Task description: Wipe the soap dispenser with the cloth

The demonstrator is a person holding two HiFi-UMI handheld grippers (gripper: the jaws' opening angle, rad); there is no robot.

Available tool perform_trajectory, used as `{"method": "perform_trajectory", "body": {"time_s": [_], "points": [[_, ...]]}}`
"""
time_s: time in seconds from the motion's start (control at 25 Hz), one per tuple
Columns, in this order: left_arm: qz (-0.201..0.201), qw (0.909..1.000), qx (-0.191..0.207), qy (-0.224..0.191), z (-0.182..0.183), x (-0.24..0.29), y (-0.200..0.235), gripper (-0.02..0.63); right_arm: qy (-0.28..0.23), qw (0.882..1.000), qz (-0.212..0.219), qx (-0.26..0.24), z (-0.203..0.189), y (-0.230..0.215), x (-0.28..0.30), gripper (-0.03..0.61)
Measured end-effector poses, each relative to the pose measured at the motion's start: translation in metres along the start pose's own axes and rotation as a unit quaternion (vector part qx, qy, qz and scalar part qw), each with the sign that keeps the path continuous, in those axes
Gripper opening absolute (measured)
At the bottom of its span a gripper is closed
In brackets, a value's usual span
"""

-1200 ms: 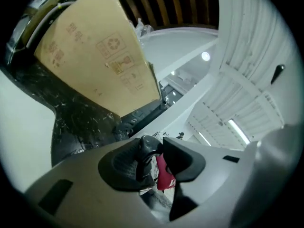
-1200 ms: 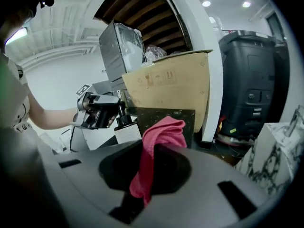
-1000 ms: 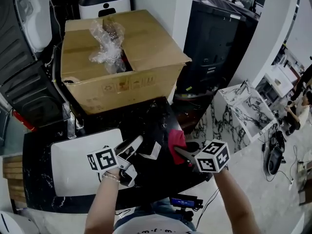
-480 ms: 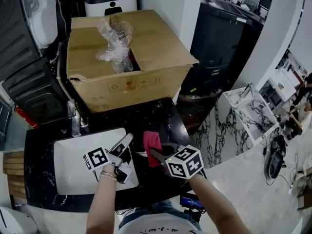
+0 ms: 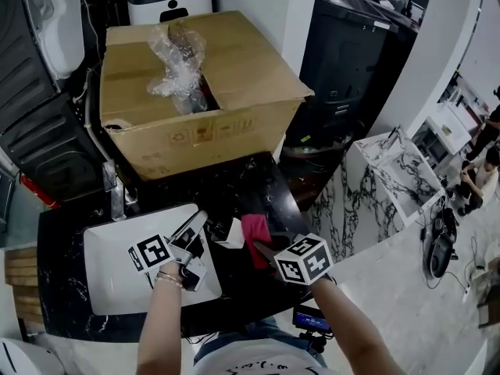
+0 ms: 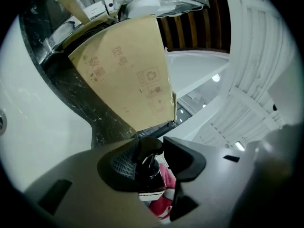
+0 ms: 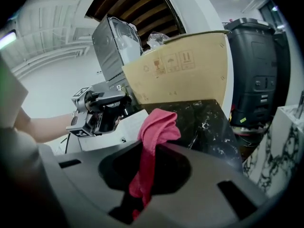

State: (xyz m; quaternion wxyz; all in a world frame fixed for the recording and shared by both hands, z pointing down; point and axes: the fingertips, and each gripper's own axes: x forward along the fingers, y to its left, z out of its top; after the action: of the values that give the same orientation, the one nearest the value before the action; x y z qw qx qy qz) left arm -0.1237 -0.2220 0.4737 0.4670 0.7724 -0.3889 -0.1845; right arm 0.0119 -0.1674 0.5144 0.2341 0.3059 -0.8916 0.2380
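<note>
The soap dispenser (image 6: 151, 177) is a dark bottle with a black pump head and a white label. My left gripper (image 6: 159, 152) is shut on it just above the sink's right edge. In the head view the dispenser (image 5: 232, 234) sticks out from the left gripper (image 5: 206, 229). A red cloth (image 5: 256, 239) hangs bunched from my right gripper (image 5: 264, 250), which is shut on it. The cloth sits right beside the dispenser; I cannot tell whether they touch. The right gripper view has the cloth (image 7: 156, 127) rising between the jaws of the right gripper (image 7: 147, 171), with the left gripper (image 7: 102, 110) beyond.
A white sink basin (image 5: 109, 276) with a faucet (image 5: 116, 198) is set in the black marble counter (image 5: 254, 186). A large open cardboard box (image 5: 211, 123) holding plastic wrap stands at the back. To the right, beyond the counter edge, are a black cabinet (image 5: 351, 61) and a marble-patterned stand (image 5: 394, 174).
My right gripper has carried the red cloth left and down, close to the dispenser. The left gripper with the dispenser has shifted slightly left.
</note>
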Motion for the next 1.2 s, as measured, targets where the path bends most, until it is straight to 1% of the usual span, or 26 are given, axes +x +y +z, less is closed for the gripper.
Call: {"method": "perform_trajectory", "body": {"time_s": [0.08, 0.12, 0.24, 0.32, 0.4, 0.52, 0.6, 0.68, 0.72, 0.76, 0.8, 0.88, 0.92, 0.96, 1.08, 1.2], "points": [[0.013, 0.9996, 0.024, 0.005, 0.0, 0.0, -0.001, 0.172, -0.02, 1.0, -0.005, 0.007, 0.012, -0.001, -0.005, 0.049], [0.022, 0.9987, 0.044, 0.01, 0.001, 0.0, -0.002, 0.172, -0.033, 0.999, -0.006, 0.011, 0.02, -0.003, -0.007, 0.049], [0.043, 0.9925, 0.111, 0.027, -0.001, 0.003, -0.01, 0.172, -0.064, 0.998, -0.003, 0.018, 0.045, -0.004, -0.005, 0.049], [0.056, 0.9872, 0.146, 0.034, 0.0, 0.005, -0.015, 0.172, -0.072, 0.997, 0.006, 0.016, 0.057, 0.0, 0.002, 0.049], [0.062, 0.9841, 0.162, 0.038, 0.0, 0.005, -0.016, 0.172, -0.072, 0.997, 0.011, 0.015, 0.064, 0.005, 0.012, 0.049], [0.071, 0.9831, 0.163, 0.042, -0.002, 0.004, -0.012, 0.17, -0.065, 0.998, 0.008, 0.024, 0.062, 0.003, 0.02, 0.049], [0.079, 0.9812, 0.171, 0.045, -0.002, 0.003, -0.01, 0.17, -0.047, 0.999, -0.004, 0.026, 0.053, -0.004, 0.02, 0.049], [0.092, 0.9762, 0.19, 0.049, -0.001, 0.002, -0.009, 0.17, -0.025, 0.999, -0.021, 0.026, 0.038, -0.013, 0.017, 0.049], [0.101, 0.9718, 0.206, 0.054, -0.001, 0.002, -0.009, 0.17, -0.014, 0.999, -0.028, 0.03, 0.03, -0.018, 0.015, 0.049], [0.11, 0.9652, 0.228, 0.064, -0.001, 0.002, -0.009, 0.17, -0.005, 0.999, -0.033, 0.035, 0.022, -0.022, 0.014, 0.049], [0.121, 0.9556, 0.257, 0.078, -0.003, 0.003, -0.009, 0.169, 0.006, 0.998, -0.04, 0.038, 0.015, -0.027, 0.012, 0.049], [0.136, 0.9288, 0.326, 0.112, -0.008, 0.006, -0.012, 0.169, 0.023, 0.998, -0.053, 0.038, 0.002, -0.033, 0.009, 0.049], [0.135, 0.9151, 0.358, 0.127, -0.012, 0.007, -0.016, 0.169, 0.025, 0.997, -0.057, 0.039, -0.002, -0.035, 0.007, 0.049], [0.127, 0.9034, 0.385, 0.139, -0.015, 0.01, -0.022, 0.169, 0.02, 0.997, -0.058, 0.042, -0.003, -0.035, 0.004, 0.049], [0.082, 0.8686, 0.459, 0.168, -0.031, 0.021, -0.043, 0.167, -0.019, 0.996, -0.053, 0.064, 0.003, -0.036, -0.006, 0.049], [0.045, 0.8263, 0.525, 0.199, -0.047, 0.029, -0.057, 0.167, -0.053, 0.995, -0.046, 0.067, 0.014, -0.036, -0.015, 0.049]]}}
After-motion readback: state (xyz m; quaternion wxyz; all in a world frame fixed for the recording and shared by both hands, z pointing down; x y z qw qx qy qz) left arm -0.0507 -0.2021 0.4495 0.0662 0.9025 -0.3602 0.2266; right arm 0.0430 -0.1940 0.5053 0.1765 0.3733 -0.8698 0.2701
